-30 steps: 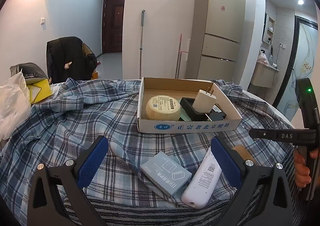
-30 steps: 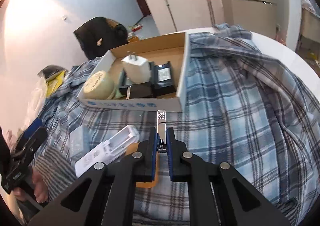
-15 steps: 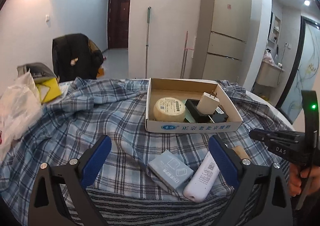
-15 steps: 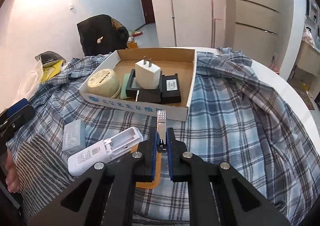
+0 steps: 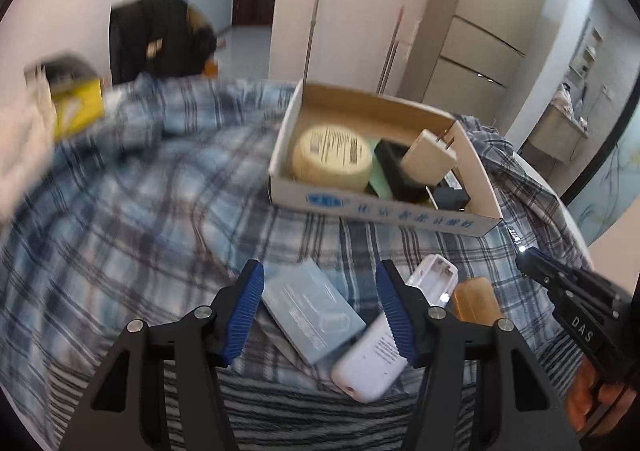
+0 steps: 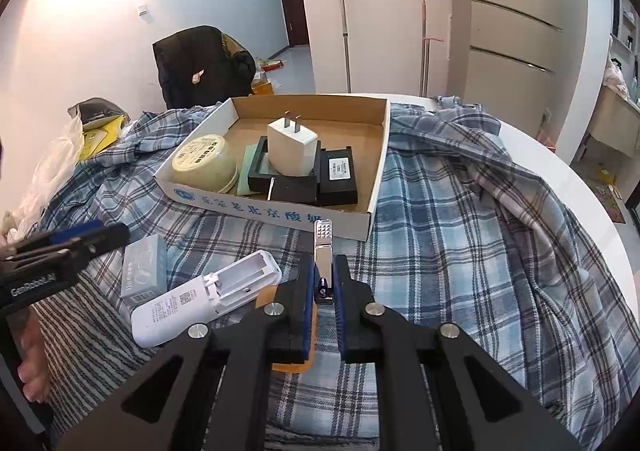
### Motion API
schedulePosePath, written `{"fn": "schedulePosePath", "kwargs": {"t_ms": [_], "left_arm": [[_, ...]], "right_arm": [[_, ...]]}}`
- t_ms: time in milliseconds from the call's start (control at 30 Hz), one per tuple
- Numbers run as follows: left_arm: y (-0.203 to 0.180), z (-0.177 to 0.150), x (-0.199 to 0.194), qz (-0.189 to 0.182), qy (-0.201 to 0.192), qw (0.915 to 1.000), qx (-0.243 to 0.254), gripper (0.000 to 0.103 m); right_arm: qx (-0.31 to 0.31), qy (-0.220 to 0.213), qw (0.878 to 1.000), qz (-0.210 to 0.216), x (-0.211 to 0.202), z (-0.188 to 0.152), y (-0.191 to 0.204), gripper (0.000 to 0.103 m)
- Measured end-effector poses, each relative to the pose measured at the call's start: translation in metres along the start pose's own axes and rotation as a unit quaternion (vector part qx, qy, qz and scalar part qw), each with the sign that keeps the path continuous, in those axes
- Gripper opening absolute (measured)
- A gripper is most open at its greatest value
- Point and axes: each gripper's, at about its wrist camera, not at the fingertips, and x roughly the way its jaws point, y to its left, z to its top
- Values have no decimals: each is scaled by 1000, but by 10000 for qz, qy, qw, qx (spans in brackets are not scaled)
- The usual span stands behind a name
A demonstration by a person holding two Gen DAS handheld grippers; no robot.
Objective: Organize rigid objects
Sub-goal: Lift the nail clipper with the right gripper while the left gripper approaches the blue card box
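Observation:
My right gripper (image 6: 323,283) is shut on a metal nail clipper (image 6: 322,247), held just in front of the cardboard box's (image 6: 276,213) near wall. The box holds a round yellow tin (image 6: 204,161), a white charger plug (image 6: 292,147) and black cases (image 6: 338,175). My left gripper (image 5: 320,303) is open over a grey-blue small box (image 5: 312,311), its fingers on either side. A white remote (image 5: 396,335) with its battery bay open lies beside it, and an orange block (image 5: 476,299) lies to the right. The right gripper (image 5: 524,251) shows in the left wrist view.
A blue plaid cloth (image 6: 460,235) covers the round white table (image 6: 560,171). A yellow item (image 5: 76,107) and white plastic bag (image 6: 48,171) lie at the left. A chair with a black jacket (image 6: 200,59), mops and a fridge (image 6: 512,23) stand behind.
My left gripper has moved forward and down over the grey-blue box, its fingers closer together. My right gripper still holds the clipper, with the cardboard box now nearer.

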Motion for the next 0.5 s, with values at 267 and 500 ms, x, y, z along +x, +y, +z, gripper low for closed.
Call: {"fn": "schedulePosePath", "kwargs": {"t_ms": [267,500], "left_arm": [[8,-1,16,-165,581,9972,-449,57],[16,-3,25,-345,957,9912,-848,57]], "right_arm": [[-32,-66,10000,-36,-4,0,1,8],[-10,-92,10000,-25,-7,1,-1,8]]}}
